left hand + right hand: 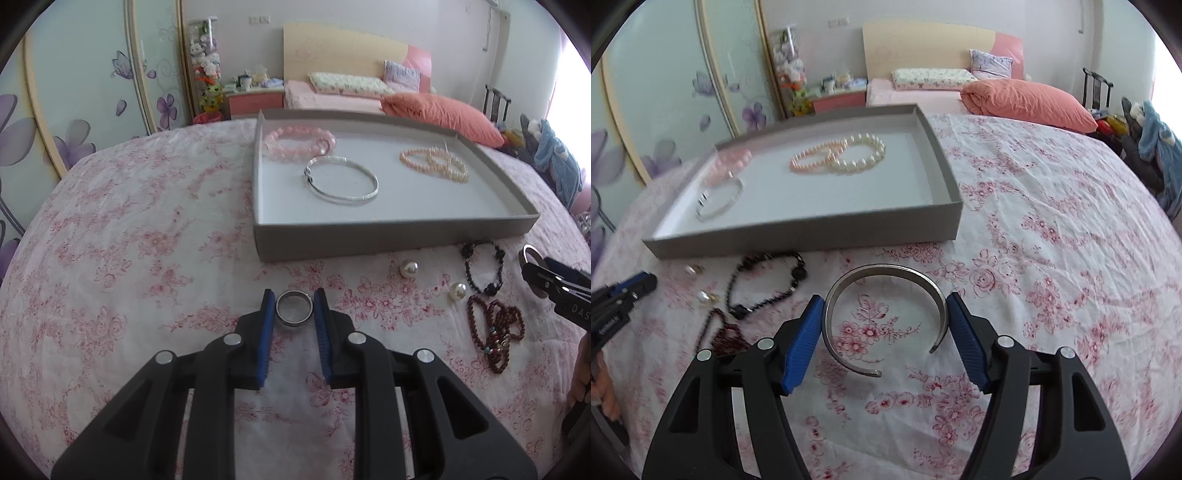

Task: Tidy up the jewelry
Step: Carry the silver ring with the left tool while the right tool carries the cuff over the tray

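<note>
My left gripper is shut on a silver ring just above the floral cloth, in front of the grey tray. My right gripper is shut on an open silver cuff bangle, held over the cloth in front of the tray. The tray holds a pink bead bracelet, a thin silver bangle and pearl bracelets. On the cloth lie a black bead bracelet, a dark red bead strand and two pearl earrings.
The round table carries a pink floral cloth. The right gripper's tip shows at the right edge of the left wrist view. The left gripper shows at the left edge of the right wrist view. A bed and wardrobe stand behind.
</note>
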`<move>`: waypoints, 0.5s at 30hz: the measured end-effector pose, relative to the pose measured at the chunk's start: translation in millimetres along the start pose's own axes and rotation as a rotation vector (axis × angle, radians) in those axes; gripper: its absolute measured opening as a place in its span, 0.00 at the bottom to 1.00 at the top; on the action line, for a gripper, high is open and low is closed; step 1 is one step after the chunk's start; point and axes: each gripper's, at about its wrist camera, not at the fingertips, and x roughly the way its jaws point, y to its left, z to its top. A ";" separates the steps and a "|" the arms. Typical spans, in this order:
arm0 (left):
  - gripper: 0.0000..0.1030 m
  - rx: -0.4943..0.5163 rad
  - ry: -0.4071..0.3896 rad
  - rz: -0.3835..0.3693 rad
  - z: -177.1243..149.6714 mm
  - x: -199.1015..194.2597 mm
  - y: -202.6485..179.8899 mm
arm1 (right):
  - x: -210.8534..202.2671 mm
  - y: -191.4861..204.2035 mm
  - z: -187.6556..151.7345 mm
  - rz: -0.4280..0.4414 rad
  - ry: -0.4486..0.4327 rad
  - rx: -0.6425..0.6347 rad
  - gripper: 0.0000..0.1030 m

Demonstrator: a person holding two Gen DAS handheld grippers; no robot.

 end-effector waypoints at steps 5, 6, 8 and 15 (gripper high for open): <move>0.21 0.015 -0.058 0.004 -3.2 -15.5 -0.4 | -24.3 2.7 1.9 0.033 -0.086 0.015 0.65; 0.21 0.015 -0.070 0.000 -3.8 -19.3 -1.0 | -28.4 3.9 2.8 0.038 -0.102 0.016 0.65; 0.21 0.013 -0.098 -0.003 -3.5 -28.1 -3.3 | -40.6 8.4 4.7 0.052 -0.149 0.011 0.65; 0.21 0.028 -0.214 -0.012 4.2 -61.5 -17.1 | -82.6 27.0 9.0 0.069 -0.314 -0.037 0.65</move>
